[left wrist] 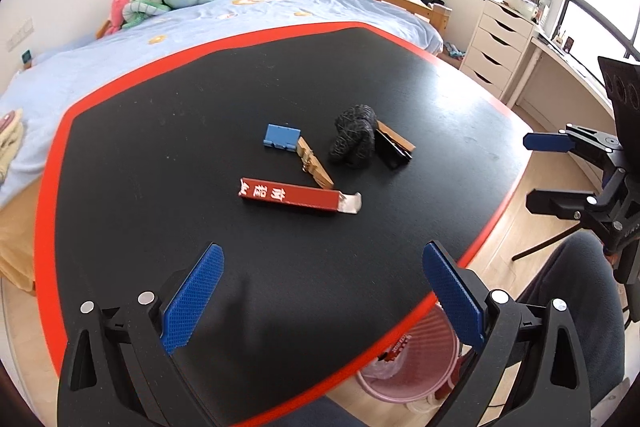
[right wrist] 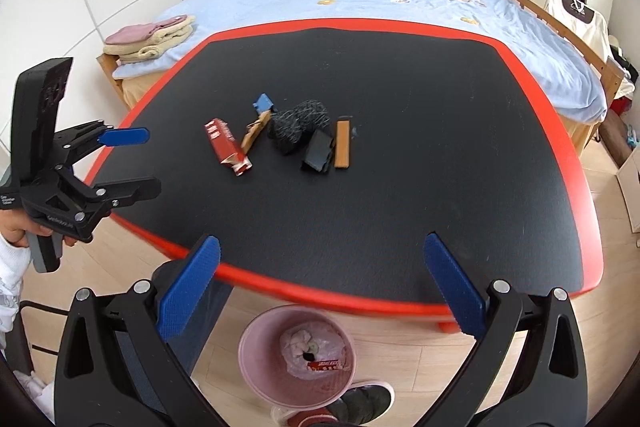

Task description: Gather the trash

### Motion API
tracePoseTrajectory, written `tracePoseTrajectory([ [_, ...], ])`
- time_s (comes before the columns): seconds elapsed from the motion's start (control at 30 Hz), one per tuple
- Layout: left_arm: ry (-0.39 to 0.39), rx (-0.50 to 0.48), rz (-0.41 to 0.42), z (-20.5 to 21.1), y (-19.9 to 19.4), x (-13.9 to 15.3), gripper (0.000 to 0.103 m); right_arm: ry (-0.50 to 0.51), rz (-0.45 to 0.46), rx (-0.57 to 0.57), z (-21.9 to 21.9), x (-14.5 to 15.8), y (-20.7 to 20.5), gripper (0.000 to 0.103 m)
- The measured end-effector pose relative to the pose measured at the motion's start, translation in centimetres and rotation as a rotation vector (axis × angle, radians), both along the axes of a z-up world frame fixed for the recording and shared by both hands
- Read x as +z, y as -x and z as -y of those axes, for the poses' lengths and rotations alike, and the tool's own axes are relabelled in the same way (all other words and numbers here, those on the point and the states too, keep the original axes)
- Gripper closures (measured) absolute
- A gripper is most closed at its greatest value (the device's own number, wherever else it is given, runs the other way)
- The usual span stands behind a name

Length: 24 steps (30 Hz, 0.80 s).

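Trash is lying in a loose cluster near the middle of the black table top with the red rim (left wrist: 52, 163): a long red cardboard box with white characters (left wrist: 290, 197), its torn silver end flap hanging open; a small blue plastic block (left wrist: 281, 137); a tan wooden clip-like piece (left wrist: 314, 167) running from just beside the block toward the box; a dark grey tangle of yarn or wire (left wrist: 354, 139); and a black folded piece with a flat tan wooden strip (left wrist: 394, 145) lying against it. Whether the tangle is touching that black piece is hard to tell, since it is covering part of it in the left wrist view.

The left gripper (left wrist: 324, 299) is hovering over the near edge of the table, its blue-padded fingers spread wide and gripping nothing. The right gripper (right wrist: 320, 293) is likewise standing released and empty, hanging over the table edge and a pink round waste bin (right wrist: 256, 359) on the wooden floor. The bin, lined with a thin plastic bag, is already holding crumpled paper and a small red wrapper; its far side is sitting under the table rim, and in the left wrist view most of it is hidden. A hand (right wrist: 16, 227) in a white sleeve is gripping the left tool's handle, mostly cut off by the frame. A shoe (right wrist: 360, 401) is showing beside the bin.
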<state>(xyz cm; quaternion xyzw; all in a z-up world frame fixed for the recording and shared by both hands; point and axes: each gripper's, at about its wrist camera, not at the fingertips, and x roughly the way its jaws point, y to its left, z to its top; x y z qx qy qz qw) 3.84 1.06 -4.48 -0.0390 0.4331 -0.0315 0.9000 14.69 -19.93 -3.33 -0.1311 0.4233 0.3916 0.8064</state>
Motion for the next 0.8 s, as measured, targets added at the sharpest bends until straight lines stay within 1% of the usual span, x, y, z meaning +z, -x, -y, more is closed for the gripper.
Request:
tracePoseTrajectory([
  [0.2, -0.016, 0.008, -0.016, -1.1, -2.2, -1.0, 0.007, 0.043, 0.023, -0.003, -2.1, -0.8, -3.2, 0.003],
  [0.33, -0.021, 0.012, -0.024, -1.6, -3.4, -1.7, 0.007, 0.060, 0.019, -0.005, -3.1, -1.7, -4.9, 0.003],
  [0.53, -0.041, 0.005, -0.040, -1.8, -4.9, -2.6, 0.007, 0.068, 0.019, -0.008, -4.1, -2.6, -6.5, 0.003],
  [0.8, -0.037, 0.003, -0.046, -2.1, -5.6, -3.5, 0.007, 0.086, 0.034, -0.009, -5.2, -3.6, -8.0, 0.003],
])
